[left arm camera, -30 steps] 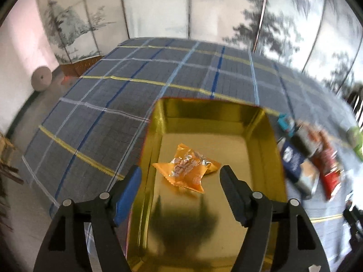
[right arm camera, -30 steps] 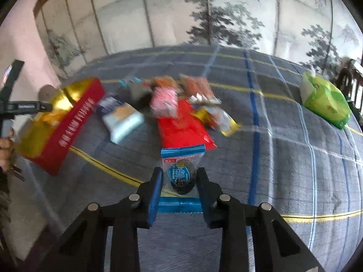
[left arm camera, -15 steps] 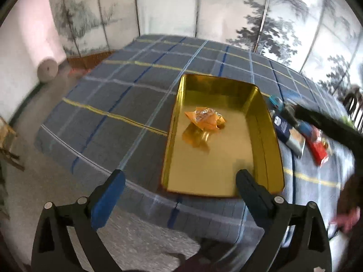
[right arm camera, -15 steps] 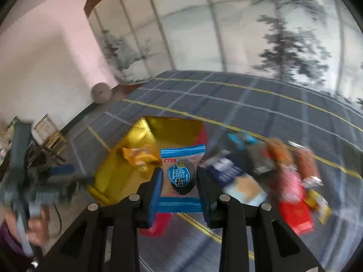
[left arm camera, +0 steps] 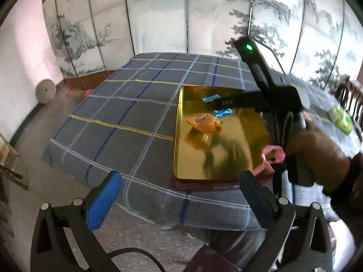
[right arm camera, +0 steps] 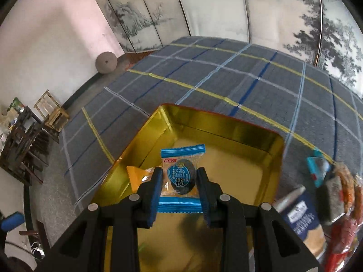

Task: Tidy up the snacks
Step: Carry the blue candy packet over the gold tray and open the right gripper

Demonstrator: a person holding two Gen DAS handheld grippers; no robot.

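Your right gripper (right arm camera: 179, 182) is clamped on a small blue-edged snack packet (right arm camera: 181, 176), its two pads pressing the packet's sides while the wrapper stands upright between them, the top seal poking out past the fingertips. Directly below and ahead of those fingers lies the gold tin tray (right arm camera: 226, 122), open side up on the blue plaid tablecloth (right arm camera: 204, 72). Just left of your right gripper's left finger, an orange snack packet (right arm camera: 136, 176) rests on the tray floor, partly hidden by that finger. To the right of the gripper, outside the tray's right wall, a blurred cluster of other snacks (right arm camera: 329, 195) lies on the cloth, with a dark blue packet (right arm camera: 304, 222) closest to you. Your left gripper (left arm camera: 179, 195) has its jaws spread wide apart with nothing between them; it hangs off the near edge of the table, with the tray ahead and to the right of it. From that side you can see your right hand (left arm camera: 317, 149) gripping the handle over the tray's right half, the blue-edged packet out at its tip above the far end, and the orange packet just nearer than that tip. A green pack (left arm camera: 342, 120) sits far off to the right on the cloth.
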